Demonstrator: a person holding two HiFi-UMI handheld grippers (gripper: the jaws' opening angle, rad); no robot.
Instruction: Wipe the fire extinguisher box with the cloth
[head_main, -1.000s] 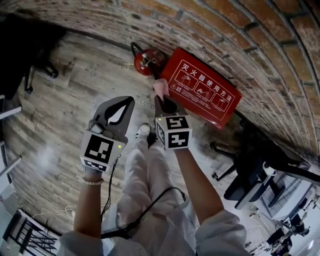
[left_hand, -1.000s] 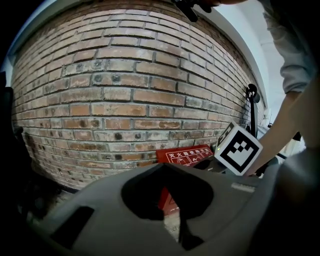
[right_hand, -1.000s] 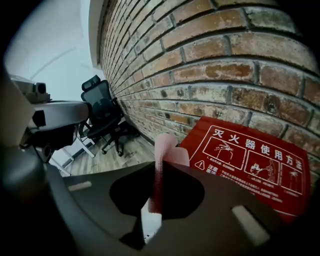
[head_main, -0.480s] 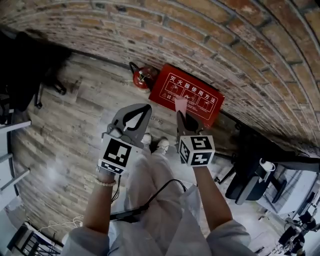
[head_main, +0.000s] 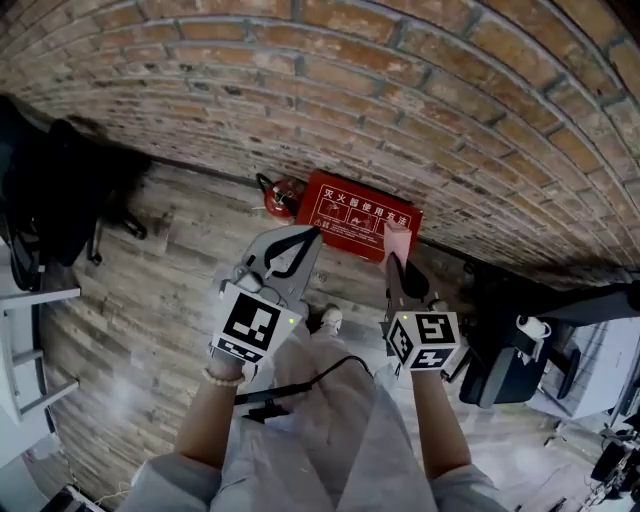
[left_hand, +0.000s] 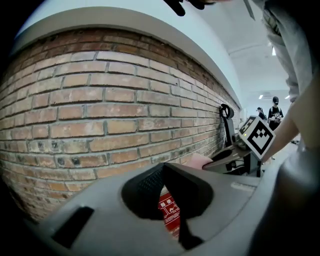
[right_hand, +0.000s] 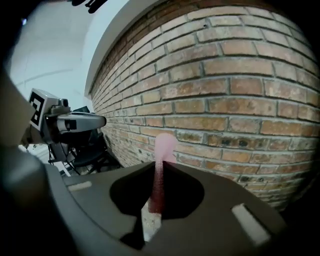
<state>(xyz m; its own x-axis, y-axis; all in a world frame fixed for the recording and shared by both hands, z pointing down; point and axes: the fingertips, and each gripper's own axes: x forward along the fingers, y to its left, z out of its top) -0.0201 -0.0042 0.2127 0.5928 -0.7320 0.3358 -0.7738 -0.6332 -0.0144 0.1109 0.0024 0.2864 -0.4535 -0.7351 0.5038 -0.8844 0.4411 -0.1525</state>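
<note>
A curved red brick wall (head_main: 400, 90) fills the frame's top, with open wooden plank floor (head_main: 150, 290) at left. The flat red fire extinguisher box (head_main: 355, 215) lies centre, at the wall's foot. The left tongs (head_main: 305, 235) are together and empty. The right tongs (head_main: 392, 262) clamp a pink cloth (head_main: 397, 238) at the box's right edge.

At twelve o'clock from me, the red fire extinguisher box (head_main: 345, 215) bears a white heading, 灭火器使用方法; the print beneath is too small to read. My left tongs (head_main: 300, 238) and right tongs (head_main: 392, 262) carry only black-and-white square markers.
</note>
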